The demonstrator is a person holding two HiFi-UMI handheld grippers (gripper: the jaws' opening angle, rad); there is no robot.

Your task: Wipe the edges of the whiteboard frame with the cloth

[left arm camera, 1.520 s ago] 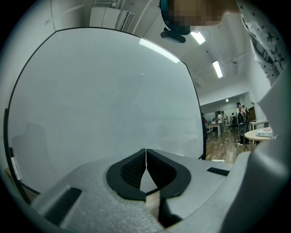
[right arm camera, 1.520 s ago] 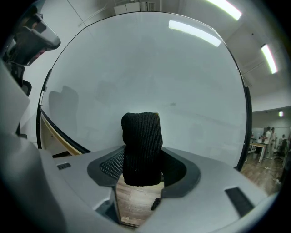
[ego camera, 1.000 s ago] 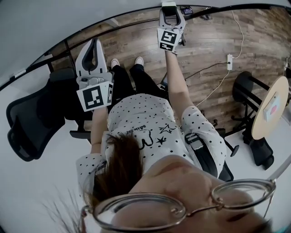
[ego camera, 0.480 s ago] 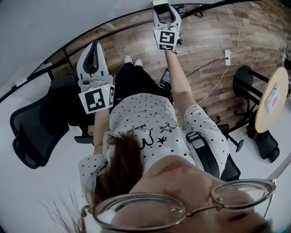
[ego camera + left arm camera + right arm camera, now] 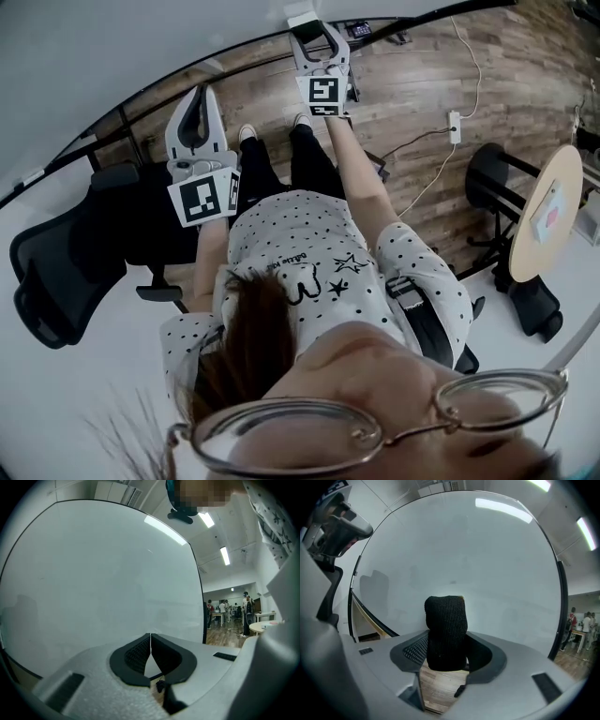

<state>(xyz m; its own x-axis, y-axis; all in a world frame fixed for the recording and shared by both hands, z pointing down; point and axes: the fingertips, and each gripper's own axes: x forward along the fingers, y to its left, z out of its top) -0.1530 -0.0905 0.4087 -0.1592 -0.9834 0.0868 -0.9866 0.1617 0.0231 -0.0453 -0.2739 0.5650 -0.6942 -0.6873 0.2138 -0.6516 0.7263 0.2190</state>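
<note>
With the right gripper clamping the cloth before the whiteboard and the left gripper pinched empty, its frame seemingly awaits wiping.

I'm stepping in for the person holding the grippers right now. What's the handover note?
Left gripper: jaws together, empty, facing the whiteboard.
Right gripper: shut on the black cloth, which sticks out beyond the jaws in front of the board's face.
The dark frame runs at that view's right, apart from the cloth.
No wiped stretch is visible; treat all the frame edges as left to do.
</note>
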